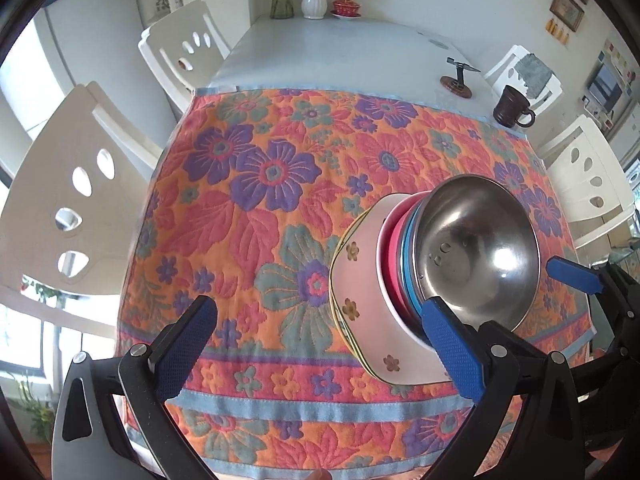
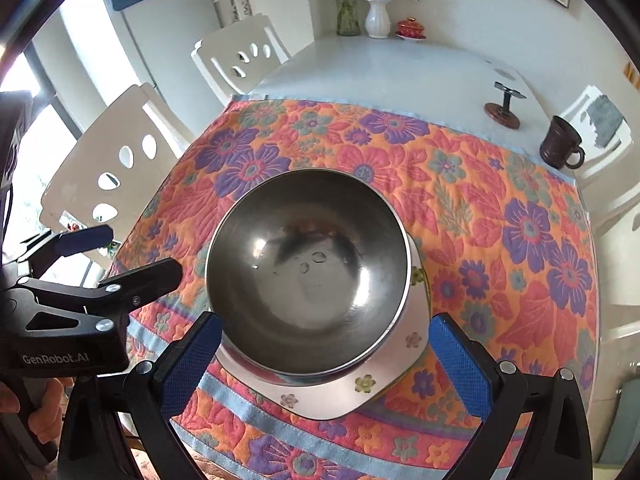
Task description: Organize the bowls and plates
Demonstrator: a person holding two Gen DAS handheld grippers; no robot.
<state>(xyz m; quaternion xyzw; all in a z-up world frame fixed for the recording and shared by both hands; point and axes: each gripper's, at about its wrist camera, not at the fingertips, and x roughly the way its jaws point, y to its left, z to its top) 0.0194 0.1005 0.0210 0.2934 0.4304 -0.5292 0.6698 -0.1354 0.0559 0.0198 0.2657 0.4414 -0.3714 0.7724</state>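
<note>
A stack stands on the floral cloth (image 1: pixel 256 208) near the front edge. White square floral plates (image 1: pixel 360 276) lie at the bottom, then a pink bowl (image 1: pixel 394 252), a blue bowl (image 1: pixel 410 264) and a steel bowl (image 1: pixel 480 248) on top. My left gripper (image 1: pixel 320 312) is wide open just left of the stack, its right finger beside the bowls. In the right wrist view the steel bowl (image 2: pixel 312 264) fills the centre. My right gripper (image 2: pixel 326 324) is open and straddles the stack over the plate (image 2: pixel 340 400). The left gripper's fingers (image 2: pixel 152 276) show at the left.
A brown mug (image 2: pixel 560 148) and a small wooden stand (image 2: pixel 504 112) sit on the bare white table (image 2: pixel 380 72) at the far right. Vases (image 2: pixel 378 18) and a red lidded bowl (image 2: pixel 410 26) stand at the back. White chairs (image 1: pixel 80 200) line both sides.
</note>
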